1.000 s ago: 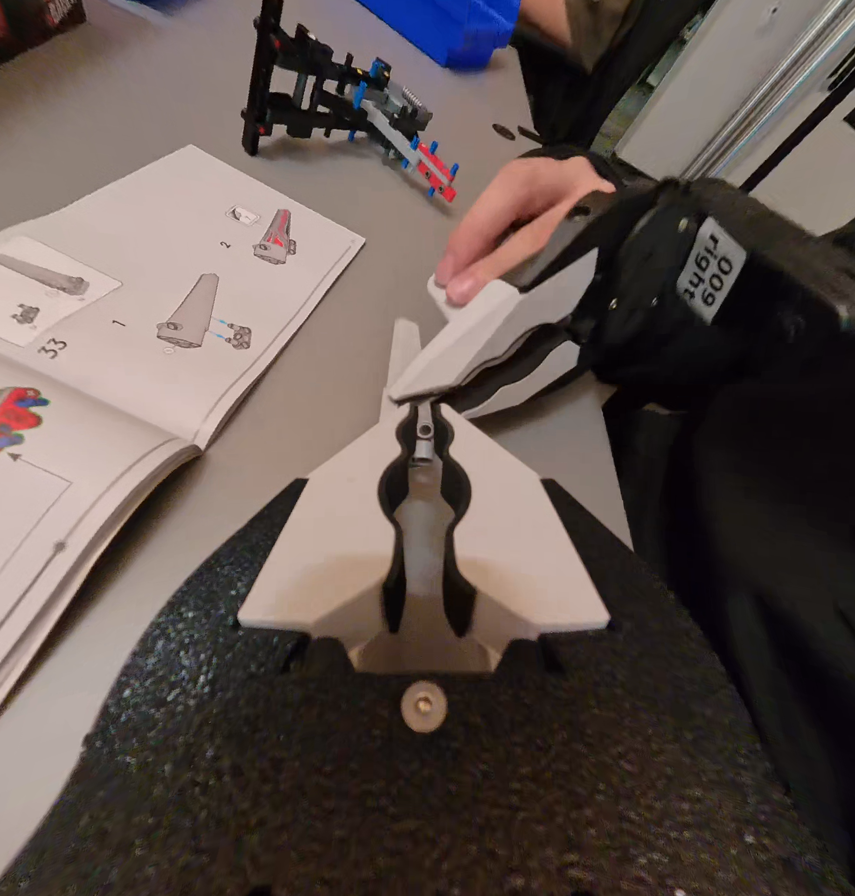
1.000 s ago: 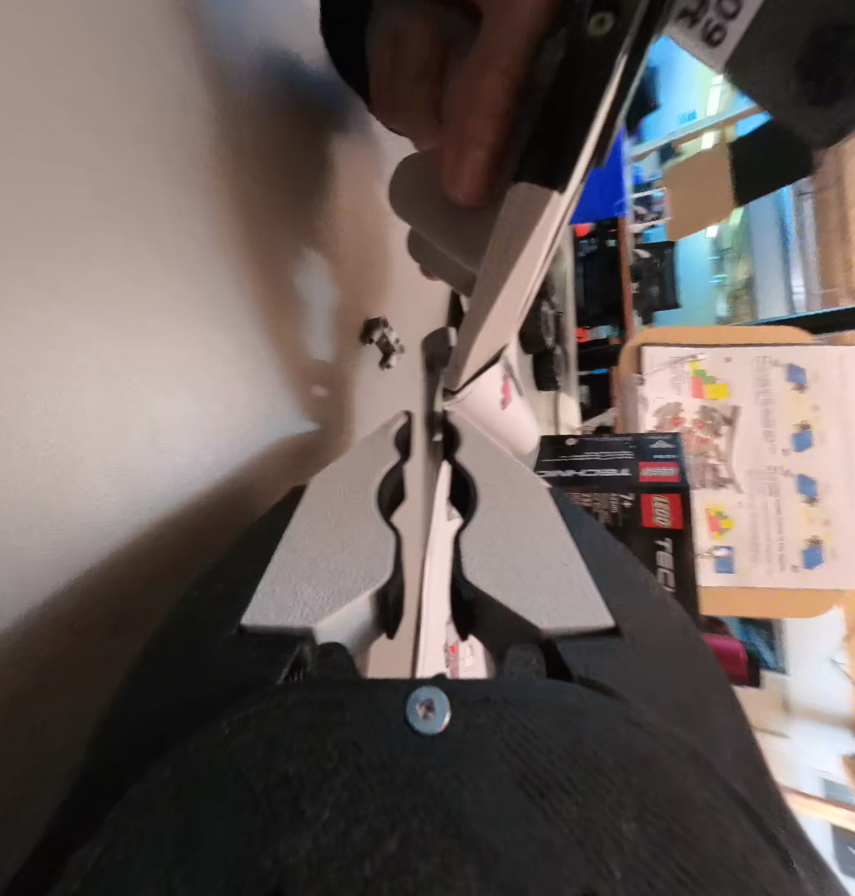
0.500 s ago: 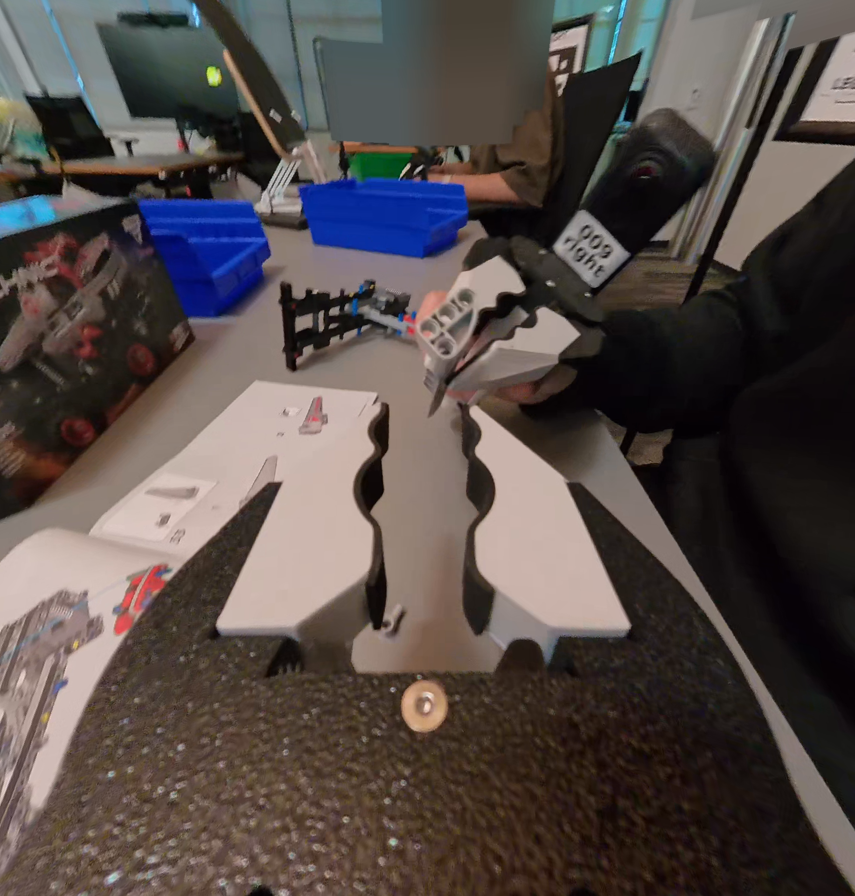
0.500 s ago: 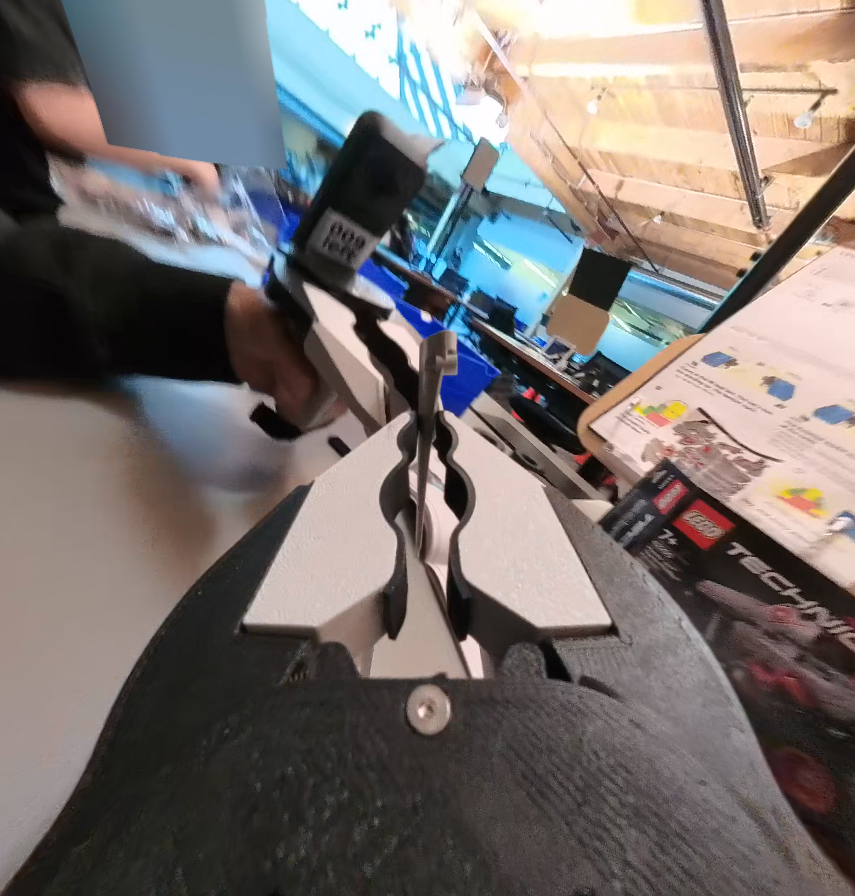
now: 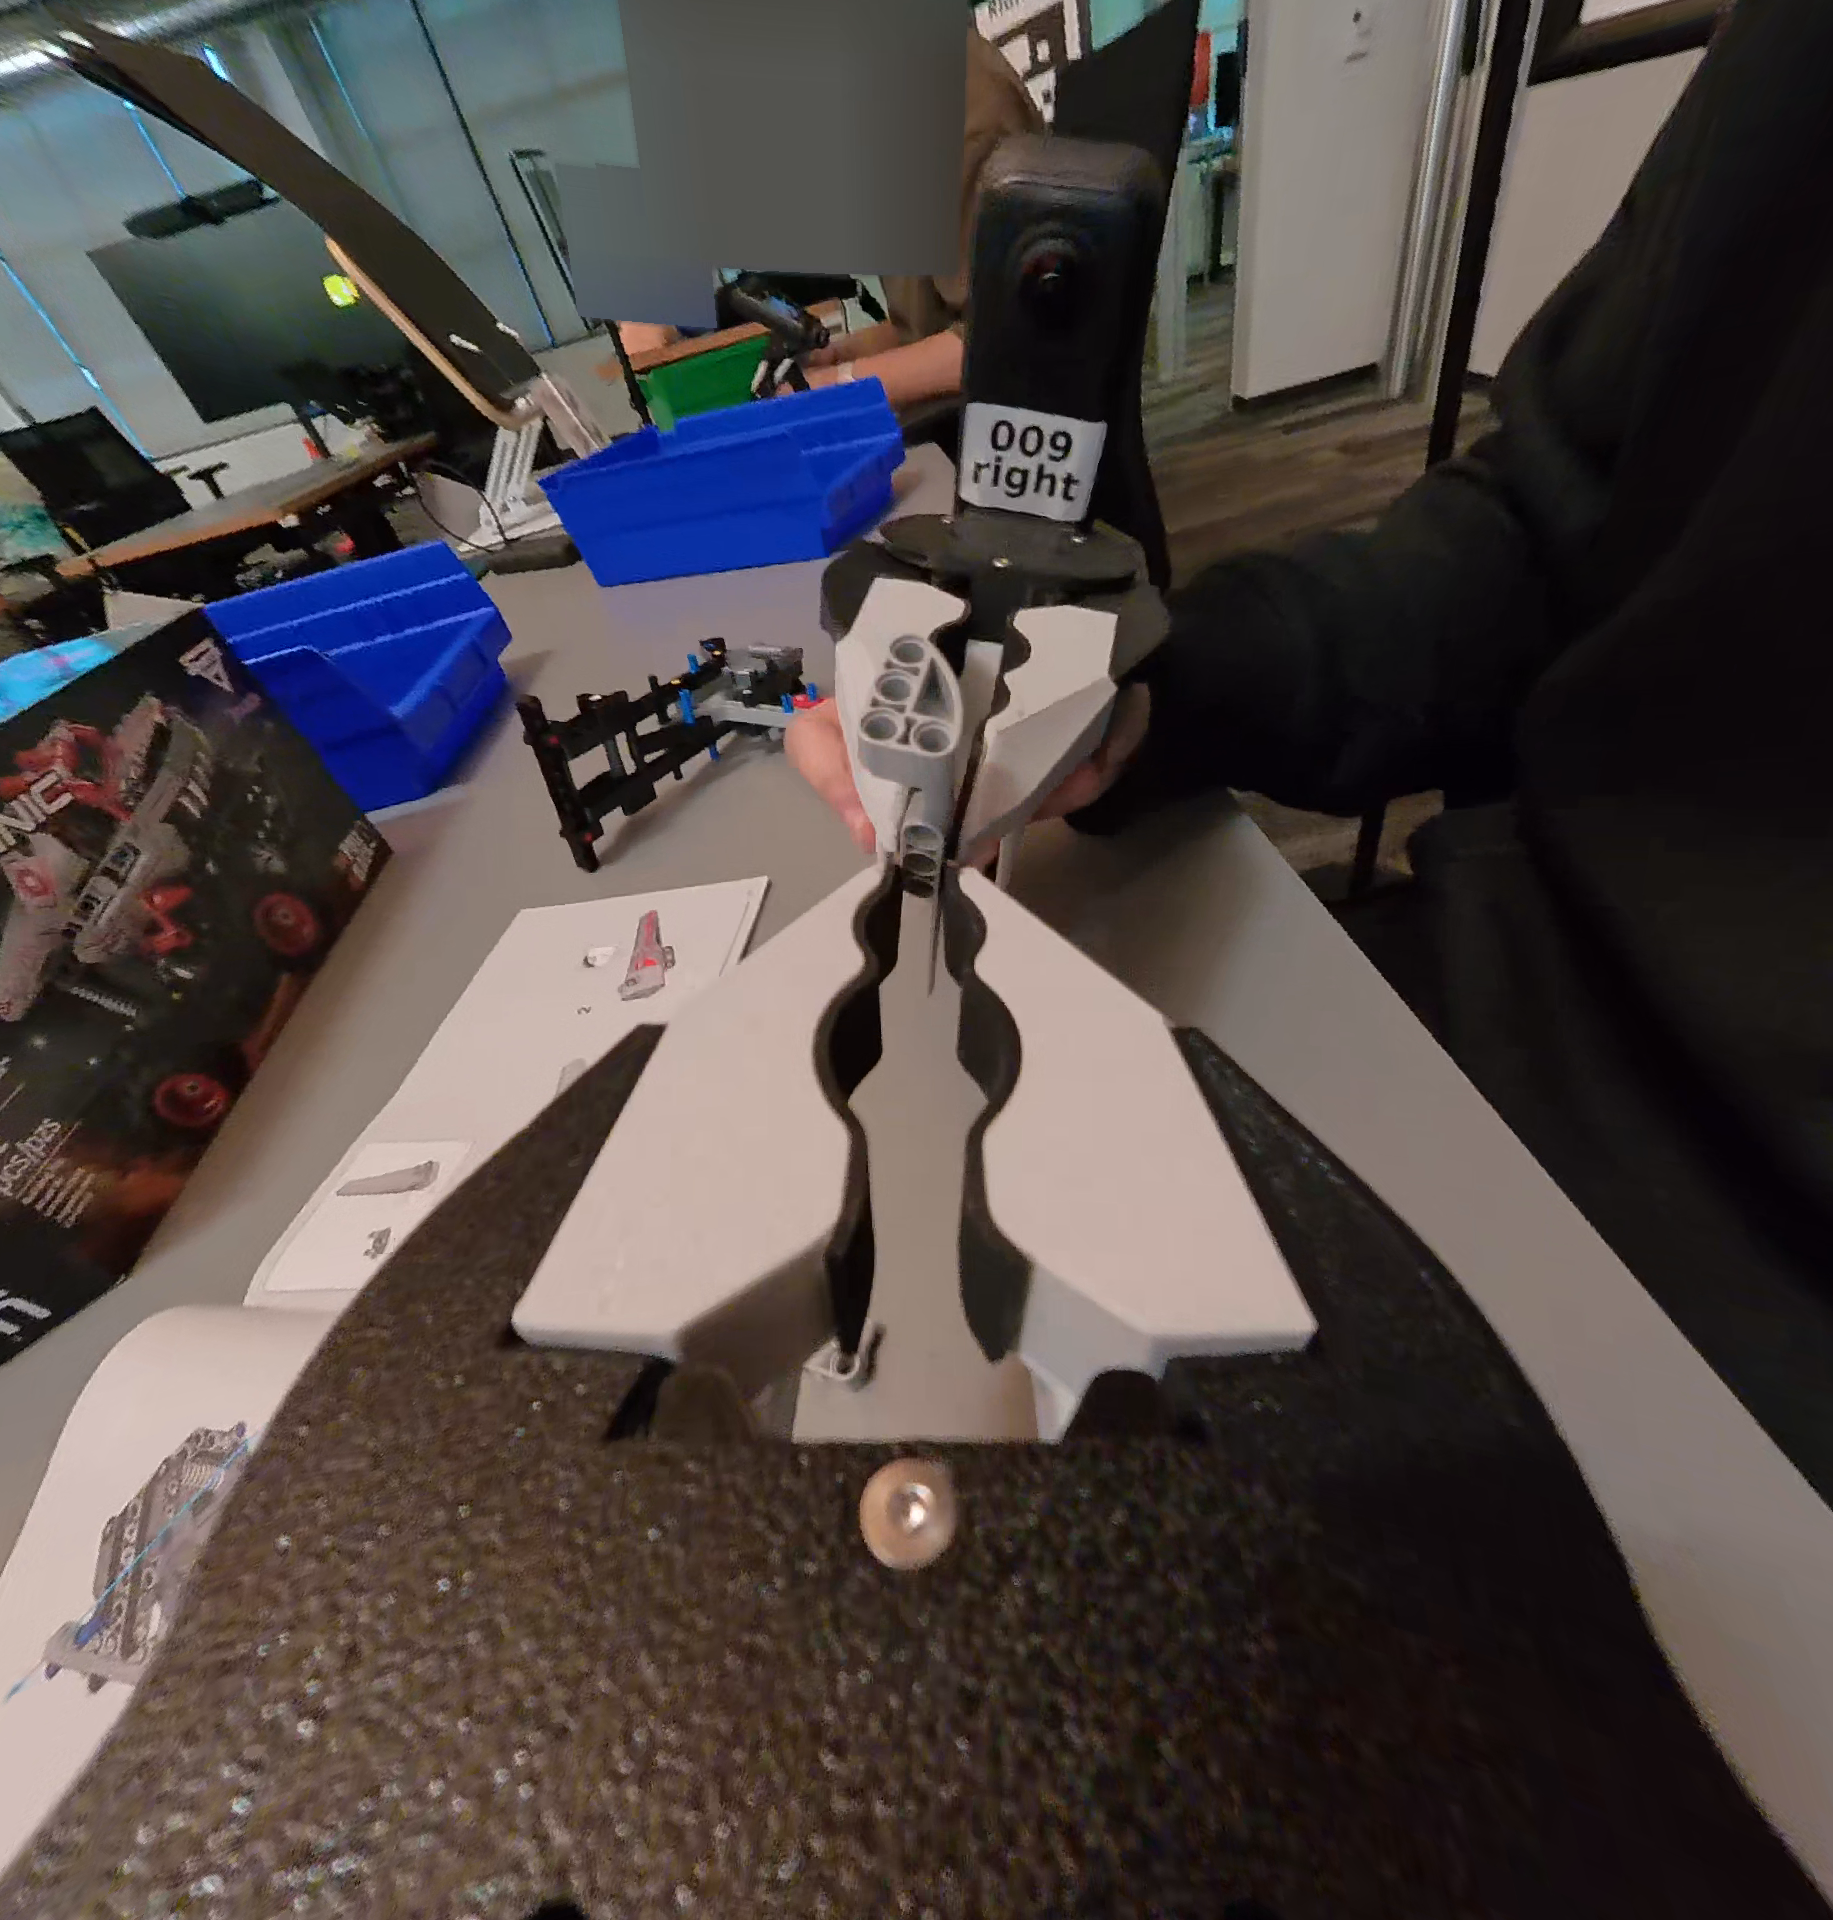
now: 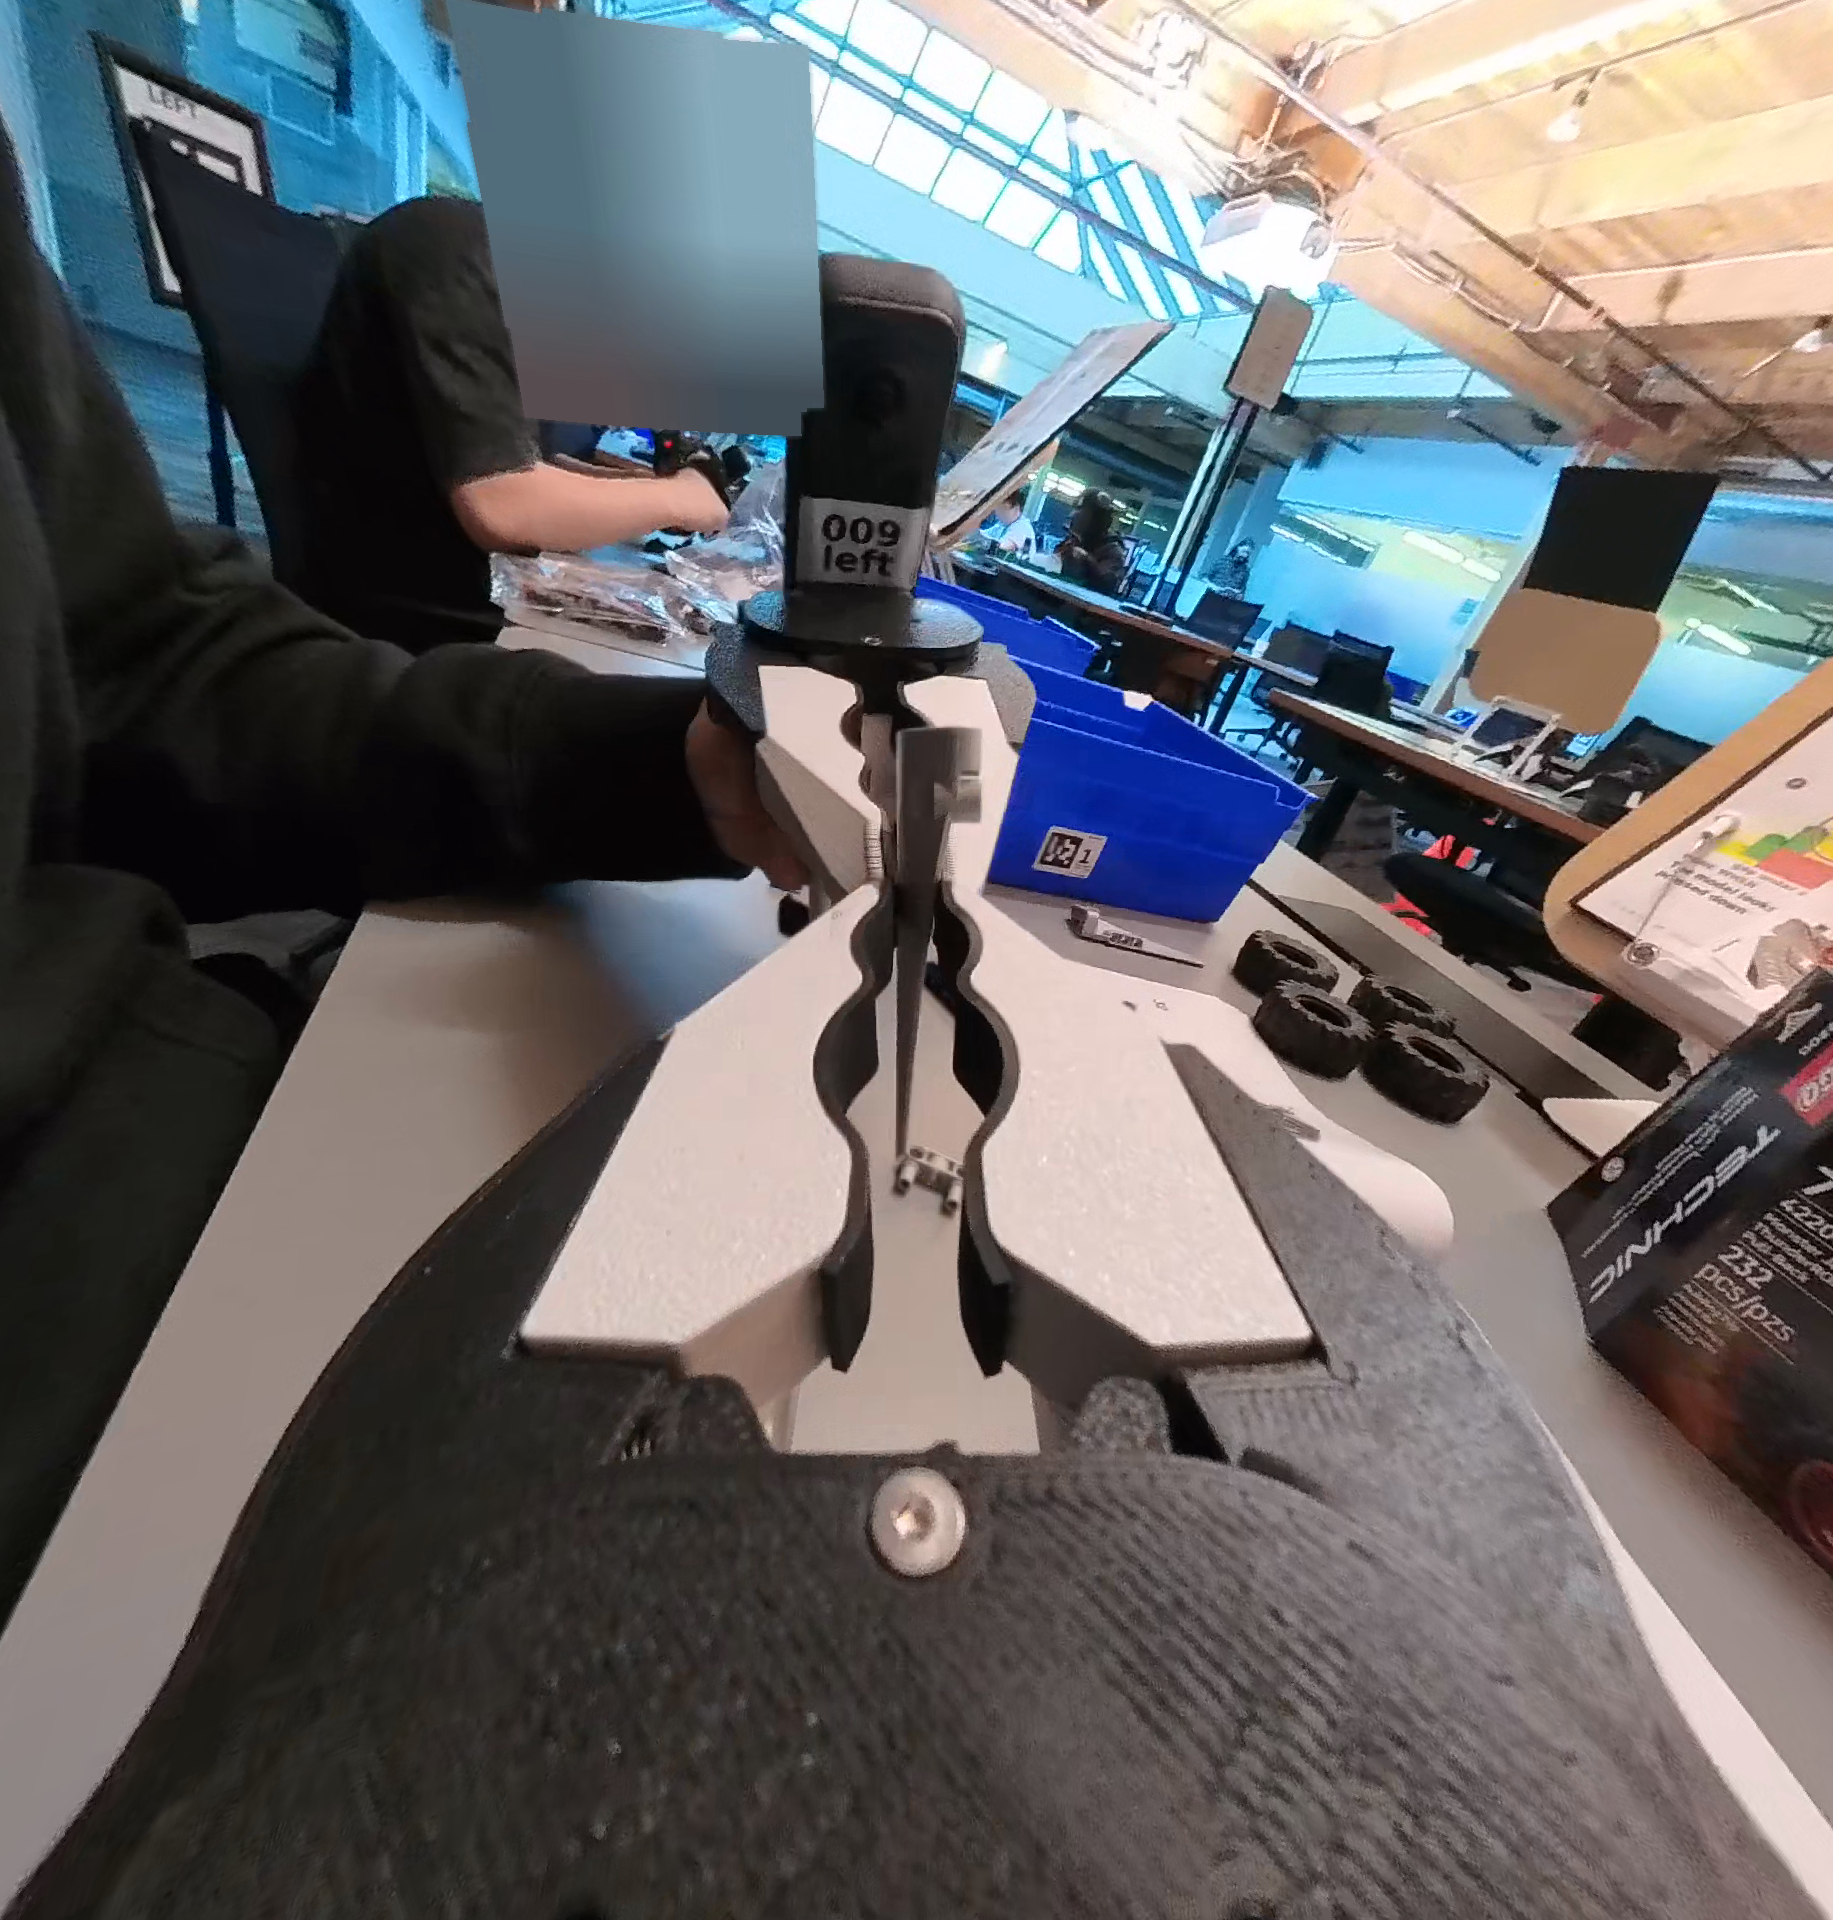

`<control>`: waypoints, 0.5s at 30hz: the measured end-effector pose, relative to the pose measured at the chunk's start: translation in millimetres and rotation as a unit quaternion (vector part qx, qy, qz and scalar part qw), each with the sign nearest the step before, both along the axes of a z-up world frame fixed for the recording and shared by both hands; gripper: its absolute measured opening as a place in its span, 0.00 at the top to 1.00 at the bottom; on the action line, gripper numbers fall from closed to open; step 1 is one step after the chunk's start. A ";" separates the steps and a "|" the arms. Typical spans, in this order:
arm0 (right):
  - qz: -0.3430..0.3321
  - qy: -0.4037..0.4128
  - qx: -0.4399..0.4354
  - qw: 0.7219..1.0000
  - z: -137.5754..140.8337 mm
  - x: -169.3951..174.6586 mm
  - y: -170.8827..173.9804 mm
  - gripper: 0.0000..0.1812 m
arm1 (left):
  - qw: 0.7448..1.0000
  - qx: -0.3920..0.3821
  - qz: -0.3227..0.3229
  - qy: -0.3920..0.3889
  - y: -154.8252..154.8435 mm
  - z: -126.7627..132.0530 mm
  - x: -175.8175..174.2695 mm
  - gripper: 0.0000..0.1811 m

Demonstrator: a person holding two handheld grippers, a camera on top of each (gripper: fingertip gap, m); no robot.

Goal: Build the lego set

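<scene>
A light grey tapered panel [image 5: 907,717] with round pin holes is held upright above the table. My right gripper [image 6: 917,904] is shut on it, and in the right wrist view the panel [image 6: 912,997] shows edge-on between the jaws. My left gripper [image 5: 922,899] faces the right one tip to tip. Its jaws are narrowed around the panel's lower end. A small grey connector [image 6: 927,1169] lies on the table under the grippers; it also shows in the left wrist view [image 5: 850,1361].
A black partial model [image 5: 663,727] lies beyond the open instruction booklet [image 5: 579,997]. The set's box [image 5: 112,935] is at left, with blue bins [image 5: 725,499] behind. Several black tyres [image 6: 1359,1029] and a small grey part [image 6: 1109,930] lie to the right. A person sits at the far side. From either gripper's tips it is about 12 cm to the small grey connector [image 6: 927,1169].
My left gripper let go of the small connector, opened, then narrowed around the panel's end. Both grippers rose from the table and now face each other level.
</scene>
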State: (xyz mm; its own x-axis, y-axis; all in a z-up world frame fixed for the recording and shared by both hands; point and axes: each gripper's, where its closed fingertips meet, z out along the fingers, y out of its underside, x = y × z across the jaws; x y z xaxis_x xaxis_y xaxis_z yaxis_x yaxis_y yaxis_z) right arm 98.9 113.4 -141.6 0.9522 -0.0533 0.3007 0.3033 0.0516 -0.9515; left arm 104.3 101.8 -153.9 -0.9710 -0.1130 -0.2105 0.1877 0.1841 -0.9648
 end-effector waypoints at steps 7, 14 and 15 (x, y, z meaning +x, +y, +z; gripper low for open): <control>0.043 0.034 -0.017 0.998 -0.7 -9.9 -2.6 0.99 | 0.998 0.011 -0.022 -0.064 0.8 -2.4 -6.7 0.98; 0.067 0.056 -0.014 0.996 -0.1 -15.2 -4.2 0.99 | 0.994 0.016 -0.025 -0.106 -0.9 -1.3 -9.1 0.97; 0.058 0.047 -0.019 0.997 -2.4 -14.1 -3.2 0.99 | 0.994 0.022 -0.022 -0.109 -0.3 -3.1 -7.9 0.97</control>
